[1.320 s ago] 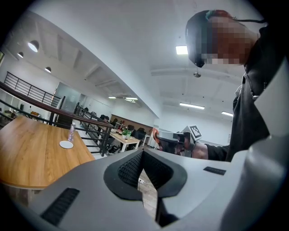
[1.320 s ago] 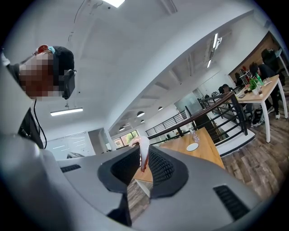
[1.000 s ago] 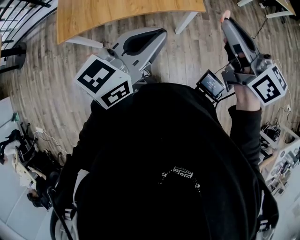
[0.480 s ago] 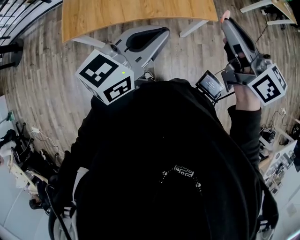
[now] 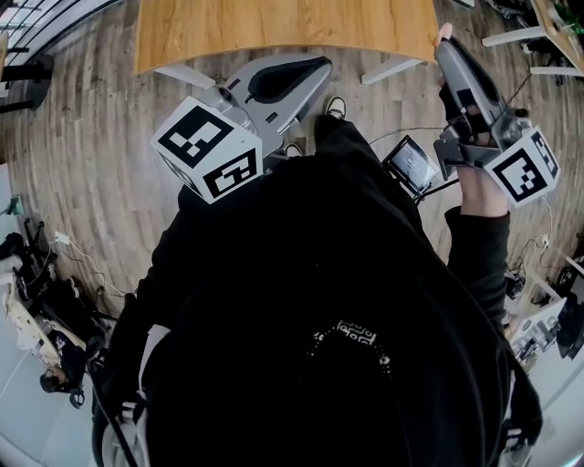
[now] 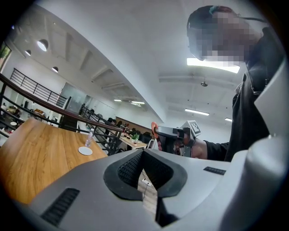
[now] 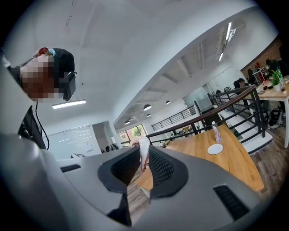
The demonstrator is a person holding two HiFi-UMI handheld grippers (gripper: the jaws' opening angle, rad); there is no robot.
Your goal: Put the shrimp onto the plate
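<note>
Head view: a person in a black top fills the middle, seen from above. The right hand [image 5: 476, 190] holds the right gripper [image 5: 446, 47] out level, aimed at the worktop [image 5: 274, 27] at the top edge. A pink end of the shrimp [image 5: 444, 31] pokes past the gripper's tip; the rest is hidden between the jaws. The left gripper [image 5: 312, 71] is held alongside, aimed the same way. Its marker cube and the person's body cover the hand that holds it. Both grippers are over the wooden floor [image 5: 100, 164], short of the worktop.

Left gripper view: the left gripper [image 6: 143, 152] is closed, pads meeting at the tips with nothing between them. Beyond it the right gripper [image 6: 158, 131] shows side-on, with the shrimp [image 6: 154, 128] standing upright at its tip as an orange curve. A white plate [image 6: 85, 150] lies on the worktop [image 6: 36, 153] beside a bottle [image 6: 90, 137], well apart from both grippers.

Right gripper view: the right gripper [image 7: 143, 158] is clamped on the shrimp [image 7: 143, 155]. Its long axis runs top to bottom, across the line of the jaws. The pale upper end rises above the pads and the thin end hangs into the gap. The plate [image 7: 215, 149] and bottle [image 7: 216, 133] sit far off on the worktop [image 7: 235, 162].
</note>
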